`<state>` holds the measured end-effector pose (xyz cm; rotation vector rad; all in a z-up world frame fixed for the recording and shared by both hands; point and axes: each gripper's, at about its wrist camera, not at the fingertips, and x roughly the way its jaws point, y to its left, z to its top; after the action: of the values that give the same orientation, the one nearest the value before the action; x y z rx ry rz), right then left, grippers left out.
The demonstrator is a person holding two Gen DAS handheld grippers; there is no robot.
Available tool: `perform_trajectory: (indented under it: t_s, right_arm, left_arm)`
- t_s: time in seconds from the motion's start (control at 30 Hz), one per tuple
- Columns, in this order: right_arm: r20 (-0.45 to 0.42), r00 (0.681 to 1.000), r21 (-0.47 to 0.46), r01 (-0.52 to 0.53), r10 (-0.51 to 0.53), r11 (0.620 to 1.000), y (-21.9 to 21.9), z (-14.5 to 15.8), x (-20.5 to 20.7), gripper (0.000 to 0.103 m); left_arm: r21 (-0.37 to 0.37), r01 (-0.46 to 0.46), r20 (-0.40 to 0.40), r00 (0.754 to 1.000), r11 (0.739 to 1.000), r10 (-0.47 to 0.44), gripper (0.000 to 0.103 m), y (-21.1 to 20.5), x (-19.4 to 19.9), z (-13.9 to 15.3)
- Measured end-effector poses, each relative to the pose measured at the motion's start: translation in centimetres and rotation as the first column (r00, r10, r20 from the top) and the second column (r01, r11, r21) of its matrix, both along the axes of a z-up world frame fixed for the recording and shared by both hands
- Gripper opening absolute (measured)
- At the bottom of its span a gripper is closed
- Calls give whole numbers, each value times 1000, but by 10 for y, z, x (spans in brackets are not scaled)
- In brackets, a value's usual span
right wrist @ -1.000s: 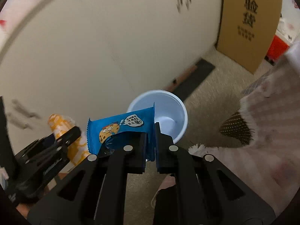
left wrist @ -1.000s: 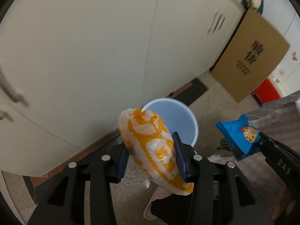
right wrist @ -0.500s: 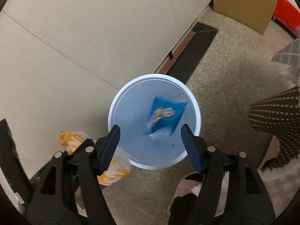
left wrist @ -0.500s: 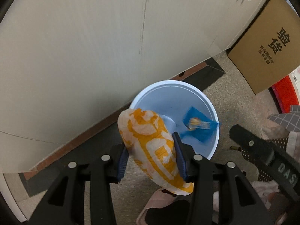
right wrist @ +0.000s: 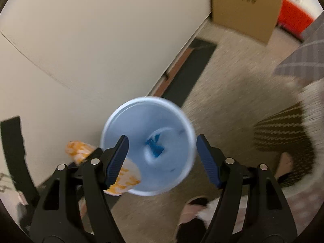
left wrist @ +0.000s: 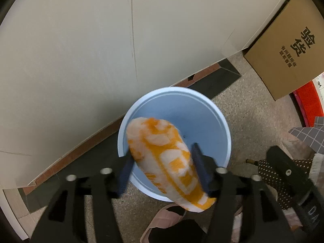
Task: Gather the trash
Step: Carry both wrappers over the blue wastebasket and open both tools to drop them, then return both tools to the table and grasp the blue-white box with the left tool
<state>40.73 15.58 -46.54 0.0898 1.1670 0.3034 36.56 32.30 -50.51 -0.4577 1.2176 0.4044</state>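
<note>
the light blue bin stands on the floor just beside the cabinet doors, which wall off its far side. its mouth is open from above; only a blue wrapper lies at the bottom. a cardboard box stands well apart.

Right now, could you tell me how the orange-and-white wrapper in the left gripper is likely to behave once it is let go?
The orange-and-white wrapper looks puffy and thin, so probably light and crushable. It bulges past the left gripper, so it likely gives rather than slips. It hangs over the blue bin, so it should drop in, perhaps drifting sideways.
</note>
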Motion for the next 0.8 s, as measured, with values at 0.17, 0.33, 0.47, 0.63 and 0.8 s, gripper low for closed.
perform_trajectory:
  t_s: [0.17,0.33,0.47,0.63,0.8]
  right_arm:
    - [64,998,-31,5,-3,1000,-4,27,-6,70]
    - [62,998,8,-2,2,1000,-7,53,-20,70]
    - [127,991,43,-43,37,998,-9,95,-45,70]
    - [259,964,95,-88,61,992,-18,173,-86,73]
    - [425,905,119,-94,35,988,-50,255,-132,78]
  left_arm:
    - [-2,-6,24,1000,1000,6,73,-3,-5,24]
    - [1,-36,55,998,999,36,73,-1,-26,61]
    - [18,-46,85,995,999,45,73,0,-52,101]
    - [49,-38,193,981,998,28,75,-9,-93,168]
    - [84,-17,332,943,996,-12,76,-31,-127,238]
